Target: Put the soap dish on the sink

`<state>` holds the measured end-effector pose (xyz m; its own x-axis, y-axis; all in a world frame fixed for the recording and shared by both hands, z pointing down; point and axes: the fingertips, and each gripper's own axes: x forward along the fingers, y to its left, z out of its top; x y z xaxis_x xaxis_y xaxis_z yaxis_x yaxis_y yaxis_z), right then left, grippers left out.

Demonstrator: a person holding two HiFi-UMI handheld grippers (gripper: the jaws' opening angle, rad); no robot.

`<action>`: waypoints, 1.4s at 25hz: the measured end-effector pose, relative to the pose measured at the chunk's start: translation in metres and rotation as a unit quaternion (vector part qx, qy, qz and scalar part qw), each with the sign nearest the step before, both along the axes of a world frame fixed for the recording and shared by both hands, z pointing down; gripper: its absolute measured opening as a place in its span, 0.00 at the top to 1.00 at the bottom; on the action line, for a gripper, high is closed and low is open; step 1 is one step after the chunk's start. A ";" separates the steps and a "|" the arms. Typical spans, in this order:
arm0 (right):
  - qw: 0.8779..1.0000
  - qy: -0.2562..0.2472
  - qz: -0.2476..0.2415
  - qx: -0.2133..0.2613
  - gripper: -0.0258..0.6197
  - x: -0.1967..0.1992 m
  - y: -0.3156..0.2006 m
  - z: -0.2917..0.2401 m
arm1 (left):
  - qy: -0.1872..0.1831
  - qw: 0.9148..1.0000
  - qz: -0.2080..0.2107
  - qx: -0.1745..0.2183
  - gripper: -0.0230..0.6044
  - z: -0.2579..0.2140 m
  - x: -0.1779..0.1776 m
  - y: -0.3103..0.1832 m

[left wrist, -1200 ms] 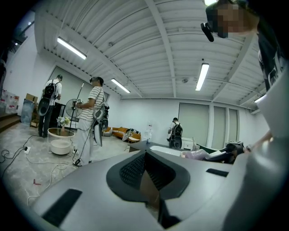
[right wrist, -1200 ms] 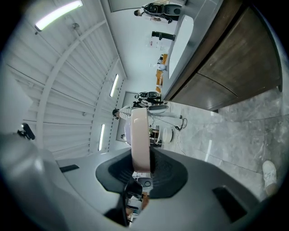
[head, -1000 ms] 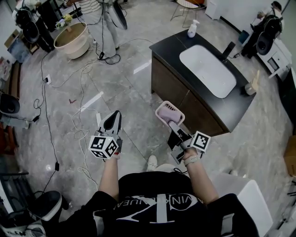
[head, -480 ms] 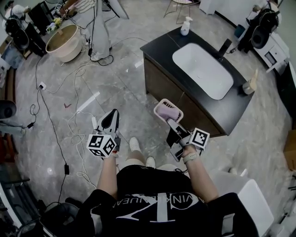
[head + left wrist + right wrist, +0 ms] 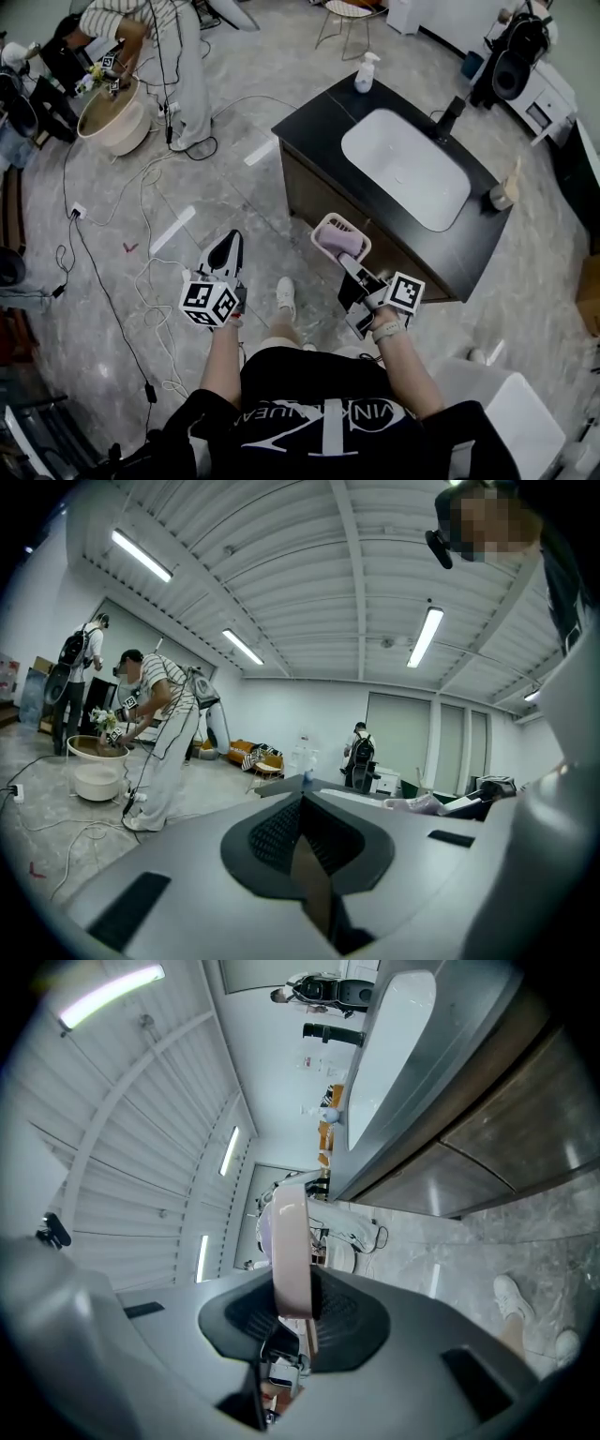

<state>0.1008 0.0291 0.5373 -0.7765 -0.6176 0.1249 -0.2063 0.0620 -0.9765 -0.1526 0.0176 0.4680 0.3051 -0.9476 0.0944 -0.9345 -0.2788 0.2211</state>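
The pink slotted soap dish [image 5: 339,235] hangs in the air just in front of the vanity's wooden front, below the level of the black countertop [image 5: 314,117]. My right gripper [image 5: 348,259] is shut on its near edge. In the right gripper view the dish [image 5: 290,1241] stands edge-on between the pads [image 5: 319,1309], with the white basin [image 5: 394,1044] ahead. The white basin [image 5: 405,169] is sunk into the countertop. My left gripper [image 5: 228,246] hovers over the floor left of the vanity, shut with nothing in it; its jaws [image 5: 303,803] meet in the left gripper view.
On the countertop stand a soap dispenser [image 5: 363,72], a black faucet [image 5: 450,116] and a brush [image 5: 506,190]. Cables [image 5: 141,272] trail over the marble floor. A person in a striped shirt bends over a beige tub [image 5: 108,120] at the upper left. A white unit [image 5: 502,403] stands at my right.
I have walked closer to the vanity, and both grippers now sit nearer to its front corner. The soap dish stays held in the right gripper. The left gripper stays shut.
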 end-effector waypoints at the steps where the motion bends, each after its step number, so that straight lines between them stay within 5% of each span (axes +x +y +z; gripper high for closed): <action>1: 1.000 0.000 0.002 0.002 0.83 -0.001 -0.009 -0.002 | 0.000 1.000 0.003 0.000 0.94 -0.001 0.000 -0.011; 22: 1.000 0.006 0.028 -0.005 0.83 -0.060 -0.165 -0.001 | -0.016 0.997 0.068 -0.011 0.94 -0.006 -0.033 -0.194; 35: 0.998 0.021 0.061 -0.027 0.83 -0.078 -0.234 0.009 | -0.013 0.992 0.117 -0.033 0.94 0.015 -0.041 -0.264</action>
<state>0.0224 -0.2048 0.5467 -0.6896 -0.6986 0.1910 -0.2498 -0.0181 -0.9681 -0.1932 -0.2467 0.4826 0.5134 -0.8422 0.1650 -0.8511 -0.4751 0.2232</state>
